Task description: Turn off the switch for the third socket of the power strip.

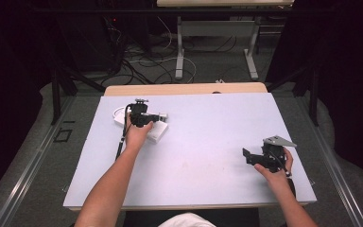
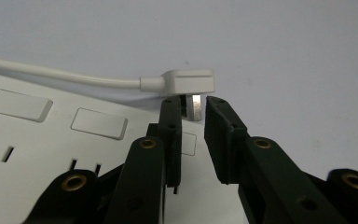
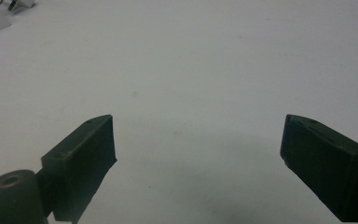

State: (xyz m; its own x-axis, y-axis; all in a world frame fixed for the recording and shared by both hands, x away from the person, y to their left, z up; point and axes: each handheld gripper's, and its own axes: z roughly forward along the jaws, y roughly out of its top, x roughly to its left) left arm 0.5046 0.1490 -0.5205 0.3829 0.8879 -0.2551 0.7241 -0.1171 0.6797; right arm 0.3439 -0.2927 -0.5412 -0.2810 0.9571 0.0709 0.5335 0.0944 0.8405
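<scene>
A white power strip (image 1: 155, 131) (image 2: 51, 144) lies on the table's left side. A white plug (image 2: 189, 81) (image 1: 163, 115) on a white cable (image 2: 56, 75) hangs just past the strip's end, its metal prongs pointing down. My left gripper (image 1: 159, 117) (image 2: 194, 106) reaches over the strip, its jaws a narrow gap apart with a prong between the tips; the pads do not visibly press on it. My right gripper (image 1: 246, 156) (image 3: 198, 135) rests low over the table at the right, open wide with nothing between its fingers.
A pale mat (image 1: 208, 142) covers the table, with a wooden edge (image 1: 184, 89) at the back. Beyond it are floor cables (image 1: 142, 66) and another table's legs (image 1: 179, 52). Dark curtains stand on both sides.
</scene>
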